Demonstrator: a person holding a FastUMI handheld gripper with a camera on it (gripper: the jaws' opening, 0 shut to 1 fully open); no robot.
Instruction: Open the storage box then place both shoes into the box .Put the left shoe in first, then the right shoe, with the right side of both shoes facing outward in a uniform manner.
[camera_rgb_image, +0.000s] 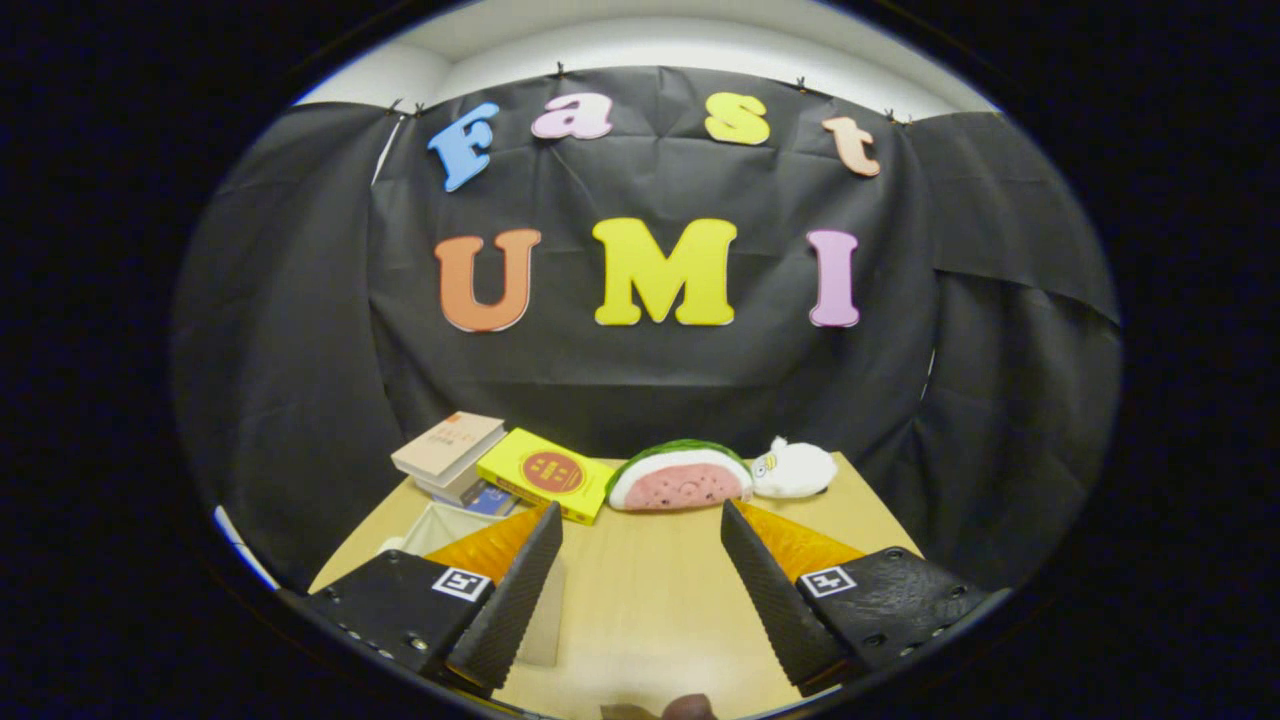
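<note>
Gripper (640, 585) held above the pale wooden table (650, 600), its 2 fingers spread wide, nothing between them. Pale translucent storage box (440, 527) sits just behind the left finger, mostly hidden; lid state unclear. Beyond the fingers: stack of books (450, 455), flat yellow box (545, 473), watermelon-slice plush (680, 477), small white plush (795, 468). Judgement: swing left and lower to bring the box fully ahead before closing on anything.

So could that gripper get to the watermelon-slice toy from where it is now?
Probably yes. The gripper is open with nothing between its fingers, and bare table runs straight ahead to the watermelon toy at the far edge, beside the white plush.
</note>
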